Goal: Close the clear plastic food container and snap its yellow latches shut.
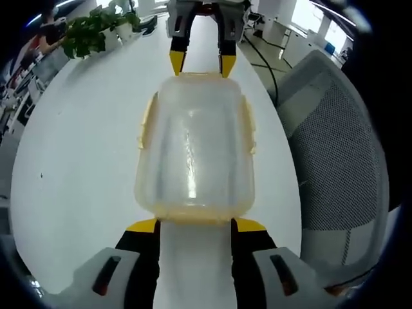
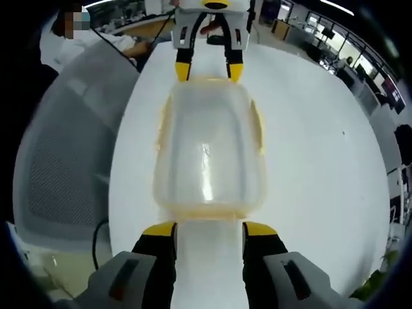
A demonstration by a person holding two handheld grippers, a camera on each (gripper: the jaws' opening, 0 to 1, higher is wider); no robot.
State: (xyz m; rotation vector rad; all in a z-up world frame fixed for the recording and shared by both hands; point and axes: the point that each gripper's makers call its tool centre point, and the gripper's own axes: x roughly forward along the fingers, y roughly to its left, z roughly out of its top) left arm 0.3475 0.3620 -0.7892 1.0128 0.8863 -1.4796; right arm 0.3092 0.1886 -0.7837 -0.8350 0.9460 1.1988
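The clear plastic container point(image 1: 193, 151) point(image 2: 209, 151) lies on the white table point(image 1: 84, 167) with its lid on top. Yellow latches point(image 1: 147, 122) point(image 2: 257, 125) run along its long sides and stick out a little. My left gripper point(image 1: 195, 225) is open, its yellow-tipped jaws just short of the container's near end. My right gripper point(image 2: 209, 229) is open too and faces the opposite end. Each one appears at the top of the other's view: the right gripper point(image 1: 201, 61) and the left gripper point(image 2: 207, 69), with jaws apart at the container's far end.
A grey mesh office chair point(image 1: 335, 148) point(image 2: 64, 161) stands close to the table's edge on one side. A green plant point(image 1: 96, 29) sits at the far end of the table. A person point(image 2: 96, 38) sits beyond the chair. Desks fill the background.
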